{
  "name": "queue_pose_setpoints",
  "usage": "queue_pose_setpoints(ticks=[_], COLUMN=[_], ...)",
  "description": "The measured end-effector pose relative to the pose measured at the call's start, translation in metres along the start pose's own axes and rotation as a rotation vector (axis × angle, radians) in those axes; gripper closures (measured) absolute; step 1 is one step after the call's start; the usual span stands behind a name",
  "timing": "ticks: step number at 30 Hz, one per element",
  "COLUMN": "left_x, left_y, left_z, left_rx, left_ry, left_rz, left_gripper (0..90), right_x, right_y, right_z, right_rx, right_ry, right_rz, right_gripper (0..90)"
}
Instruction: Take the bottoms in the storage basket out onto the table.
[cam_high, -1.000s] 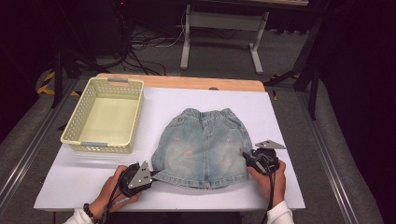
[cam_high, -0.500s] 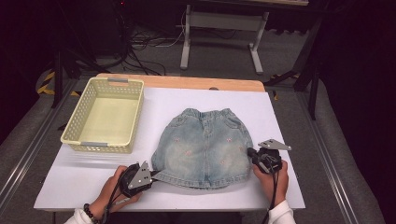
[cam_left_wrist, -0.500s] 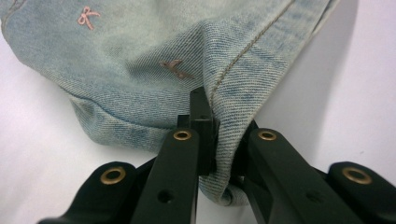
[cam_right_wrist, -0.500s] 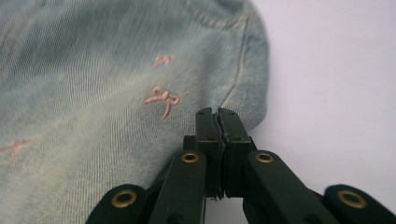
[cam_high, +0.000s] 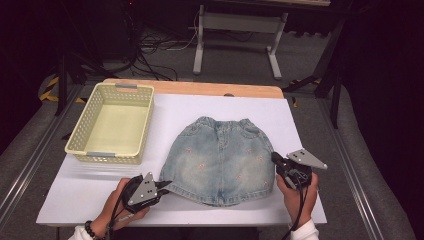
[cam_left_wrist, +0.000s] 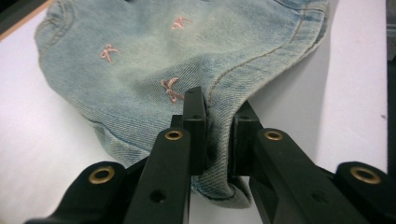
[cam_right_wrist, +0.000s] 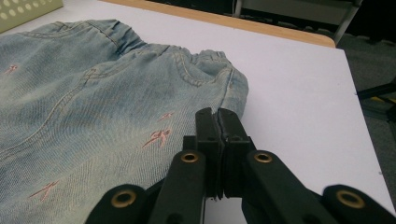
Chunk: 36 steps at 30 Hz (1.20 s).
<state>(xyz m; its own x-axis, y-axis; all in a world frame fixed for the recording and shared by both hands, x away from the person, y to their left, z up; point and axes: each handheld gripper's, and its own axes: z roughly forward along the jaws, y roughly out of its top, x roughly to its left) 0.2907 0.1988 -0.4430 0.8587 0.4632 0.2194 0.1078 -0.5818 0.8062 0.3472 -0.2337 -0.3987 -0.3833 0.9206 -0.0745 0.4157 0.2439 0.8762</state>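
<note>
The left tool (cam_left_wrist: 218, 135) is clamped on a bunched fold of the denim skirt's (cam_high: 220, 160) hem, its jaws having just eased apart a little. The right tool (cam_right_wrist: 217, 135) is pressed shut with nothing visibly in it, at the skirt's right edge. The skirt is laid flat toward the table's (cam_high: 310, 130) near edge, with a basket (cam_high: 82, 135) at the far left.

High view: we look forward and down over whole table (cam_high: 300, 120) from near edge. Left gripper view: we sit close at skirt (cam_left_wrist: 187, 51) hem. Right gripper view: close, facing far edge. All three share skirt.
</note>
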Motion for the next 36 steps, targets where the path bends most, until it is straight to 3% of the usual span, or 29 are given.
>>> queue_pose_setpoints(ticks=[7,11,19,25,28,36], left_x=[0.003,0.007,0.015,0.020,0.020,0.019], left_y=[0.003,0.000,-0.001,0.000,-0.001,-0.003], left_z=[-0.013,-0.015,-0.015,-0.016,-0.015,-0.011], left_rx=[-0.037,-0.039,-0.041,-0.051,-0.044,-0.024], left_ry=[0.011,0.004,0.007,0.013,0.010,-0.002], left_rz=[-0.011,-0.023,-0.043,-0.049,-0.047,-0.037], left_gripper=[82.6,84.4,86.7,87.0,87.0,86.9], right_x=[0.001,0.000,-0.011,-0.012,-0.010,-0.006], right_y=[-0.002,-0.007,-0.035,-0.051,-0.053,-0.052], right_z=[-0.006,-0.012,-0.013,-0.015,-0.015,-0.012], right_rx=[-0.020,-0.017,0.083,0.145,0.181,0.164], right_ry=[0.002,-0.002,-0.030,0.007,0.008,0.014], right_rz=[0.012,0.018,0.079,0.111,0.103,0.066], right_gripper=[89.4,84.6,68.0,60.9,59.1,58.6])
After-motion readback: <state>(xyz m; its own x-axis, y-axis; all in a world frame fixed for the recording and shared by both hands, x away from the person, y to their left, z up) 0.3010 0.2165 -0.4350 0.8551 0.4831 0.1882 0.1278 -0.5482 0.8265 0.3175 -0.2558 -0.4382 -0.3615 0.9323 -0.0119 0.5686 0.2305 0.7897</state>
